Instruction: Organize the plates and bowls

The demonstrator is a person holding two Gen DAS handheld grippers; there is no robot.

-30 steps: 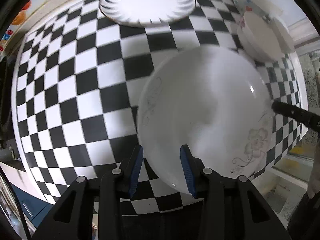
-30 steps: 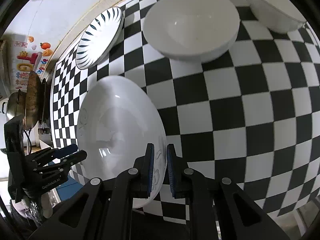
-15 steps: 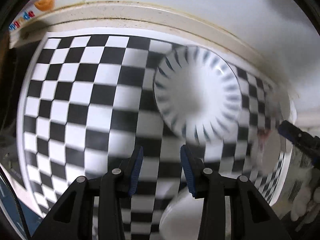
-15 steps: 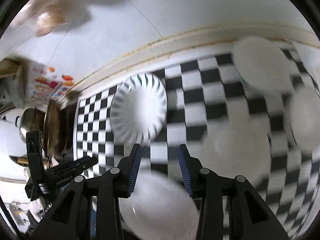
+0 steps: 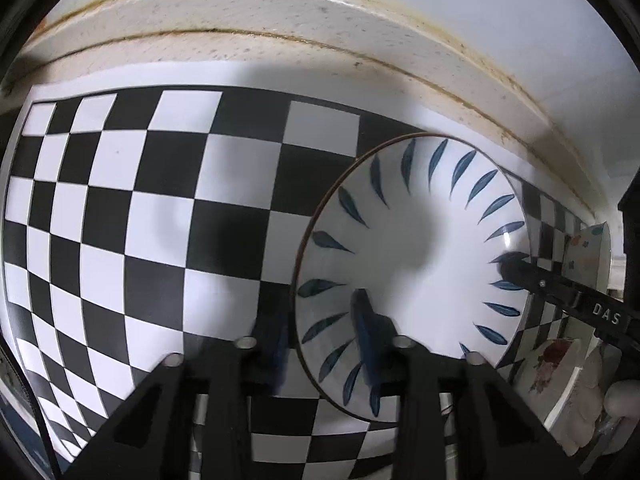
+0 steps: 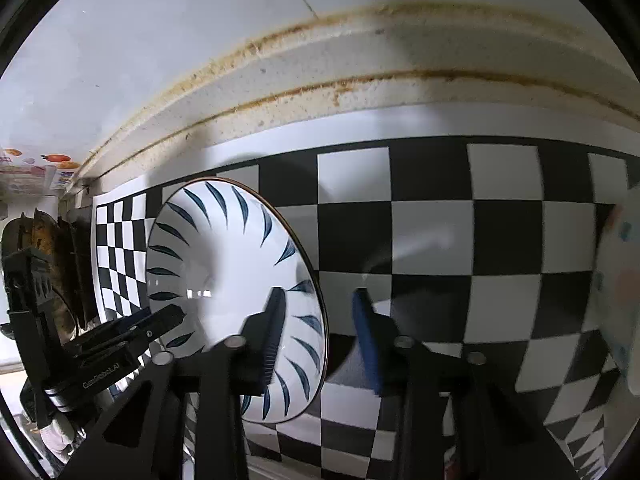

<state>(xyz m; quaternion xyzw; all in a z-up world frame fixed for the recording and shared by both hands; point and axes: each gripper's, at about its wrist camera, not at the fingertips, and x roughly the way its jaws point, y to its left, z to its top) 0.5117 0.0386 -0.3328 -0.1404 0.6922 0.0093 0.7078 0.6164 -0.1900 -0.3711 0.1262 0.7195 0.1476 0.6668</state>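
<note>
Leaf-pattern plate (image 5: 416, 248): set on the checkered cloth (image 5: 132, 216) near the stained backsplash ledge (image 5: 280, 12); white, with blue leaf strokes around the rim.

Left gripper (image 5: 324, 332): held spread, with one blue-padded finger over the near rim of the plate and the other outside that rim, over the cloth. Nothing is seen pinched; contact with the rim cannot be judged, since the fingers are blurred.

Right gripper (image 6: 320, 332): held spread, straddling the opposite rim of the same plate (image 6: 236, 292), one finger over the plate's inside, the other over the cloth (image 6: 432, 236). Nothing is gripped.

Other dishes: a floral-printed piece (image 5: 560, 376) is seen at the right edge of the left wrist view, and a blurred pale dish with coloured marks (image 6: 618, 292) at the right edge of the right wrist view.
</note>
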